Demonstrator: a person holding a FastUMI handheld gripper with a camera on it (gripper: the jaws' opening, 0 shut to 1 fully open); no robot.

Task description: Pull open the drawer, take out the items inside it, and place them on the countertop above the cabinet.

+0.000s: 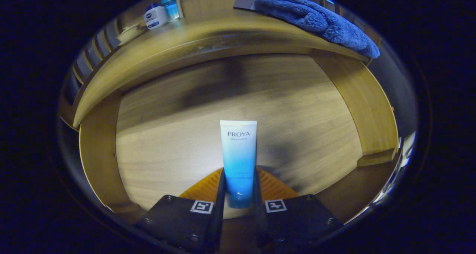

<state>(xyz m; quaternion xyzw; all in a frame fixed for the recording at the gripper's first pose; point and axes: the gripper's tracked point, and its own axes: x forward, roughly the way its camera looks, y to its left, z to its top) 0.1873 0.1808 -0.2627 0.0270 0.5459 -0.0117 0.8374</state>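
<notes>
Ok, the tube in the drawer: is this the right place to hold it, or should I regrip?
Keep this hold. The gripper has a finger on each side of the tube at its darker lower end, squeezing across the narrow width. The tube runs straight ahead along the fingers over the open drawer floor, so it looks centred. Coming in from this end suits its long, slim shape.

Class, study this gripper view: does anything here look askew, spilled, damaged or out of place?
Nothing is spilled or damaged. Only the blue towel looks untidy, drooping over the countertop edge above the open drawer. The gripper is shut on the tube.
</notes>
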